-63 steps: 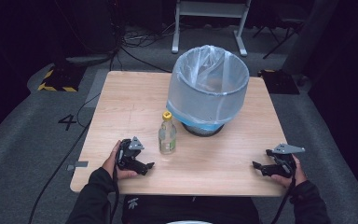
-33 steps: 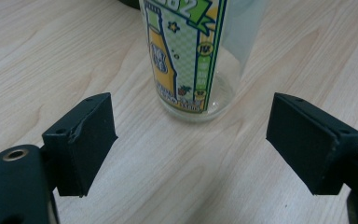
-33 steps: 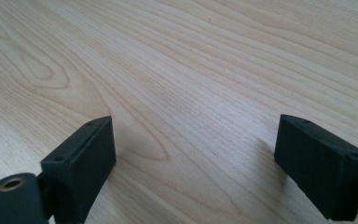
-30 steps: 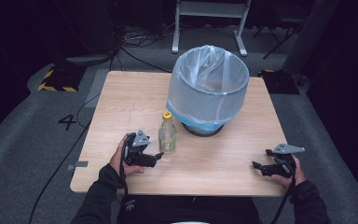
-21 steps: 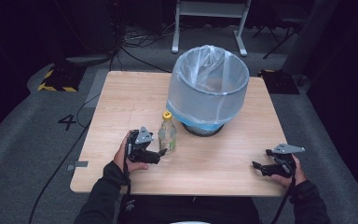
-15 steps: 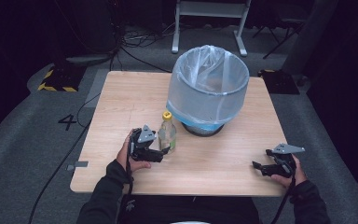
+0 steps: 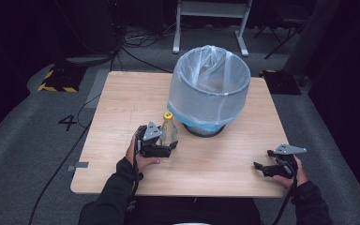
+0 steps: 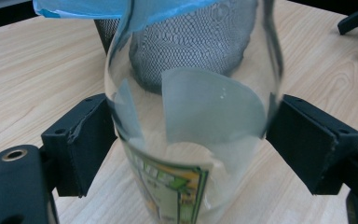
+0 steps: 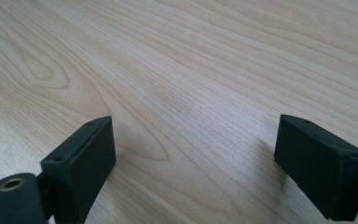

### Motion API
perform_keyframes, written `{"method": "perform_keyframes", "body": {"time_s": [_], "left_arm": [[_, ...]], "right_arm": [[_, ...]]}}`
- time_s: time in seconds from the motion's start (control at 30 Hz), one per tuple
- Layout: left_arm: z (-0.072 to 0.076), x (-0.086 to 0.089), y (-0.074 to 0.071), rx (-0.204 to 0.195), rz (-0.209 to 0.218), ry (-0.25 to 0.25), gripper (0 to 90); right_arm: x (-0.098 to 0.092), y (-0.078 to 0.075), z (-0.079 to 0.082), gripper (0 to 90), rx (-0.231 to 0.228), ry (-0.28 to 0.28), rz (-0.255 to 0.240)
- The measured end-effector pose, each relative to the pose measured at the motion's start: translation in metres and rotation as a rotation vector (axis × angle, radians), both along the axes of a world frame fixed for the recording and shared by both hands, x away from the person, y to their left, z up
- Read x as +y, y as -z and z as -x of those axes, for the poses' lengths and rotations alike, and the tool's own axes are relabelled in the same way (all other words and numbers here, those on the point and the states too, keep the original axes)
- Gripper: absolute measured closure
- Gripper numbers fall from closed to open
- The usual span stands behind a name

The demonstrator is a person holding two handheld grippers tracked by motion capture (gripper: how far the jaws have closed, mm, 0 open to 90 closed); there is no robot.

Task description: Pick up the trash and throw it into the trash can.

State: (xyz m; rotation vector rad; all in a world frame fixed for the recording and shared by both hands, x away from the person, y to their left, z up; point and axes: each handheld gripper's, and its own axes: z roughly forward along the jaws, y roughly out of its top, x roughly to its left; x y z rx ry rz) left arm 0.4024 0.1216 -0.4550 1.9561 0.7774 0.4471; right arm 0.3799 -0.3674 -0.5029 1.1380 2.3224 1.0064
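Right gripper (image 9: 193, 163), close up, looking along its two black jaws. Jaws wide apart, one at bottom left, one at bottom right. Nothing btwn them but bare wood. Small round metal hole (image 9: 12, 184) at bottom left corner, on the gripper body. Light wood table (image 9: 182, 70) w/ wavy grain lines and an oval swirl at upper left. Soft dark shadows on the wood just beside each jaw. Jaws low, near the table top.

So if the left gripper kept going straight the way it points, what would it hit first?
The clear bottle, already between the left gripper's open jaws. Behind it, likely the dark mesh base of the lined bin.
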Motion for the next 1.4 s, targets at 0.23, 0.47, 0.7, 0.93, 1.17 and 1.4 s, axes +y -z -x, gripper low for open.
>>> {"method": "perform_keyframes", "body": {"time_s": [0.23, 0.47, 0.7, 0.93, 1.17, 1.4], "left_arm": [[-0.006, -0.009, 0.004, -0.007, 0.051, -0.013, 15.7], [-0.012, -0.015, 0.012, 0.002, 0.044, -0.016, 16.9], [-0.017, -0.017, 0.018, 0.017, 0.034, -0.028, 19.2], [-0.017, -0.017, 0.021, 0.008, 0.057, -0.036, 27.2], [-0.017, -0.014, 0.02, 0.008, 0.045, -0.027, 27.5], [-0.016, -0.01, 0.019, 0.013, 0.058, -0.053, 27.6]], "right_arm": [[0.0, 0.0, 0.0, 12.5, 0.0, 0.0, 0.0], [0.0, 0.0, 0.0, 12.5, 0.0, 0.0, 0.0], [0.0, 0.0, 0.0, 12.5, -0.001, -0.001, 0.001], [0.0, 0.0, 0.0, 12.5, 0.0, 0.0, 0.0], [0.0, 0.0, 0.0, 12.5, 0.0, 0.0, 0.0], [0.0, 0.0, 0.0, 12.5, -0.003, -0.005, 0.0]]}}
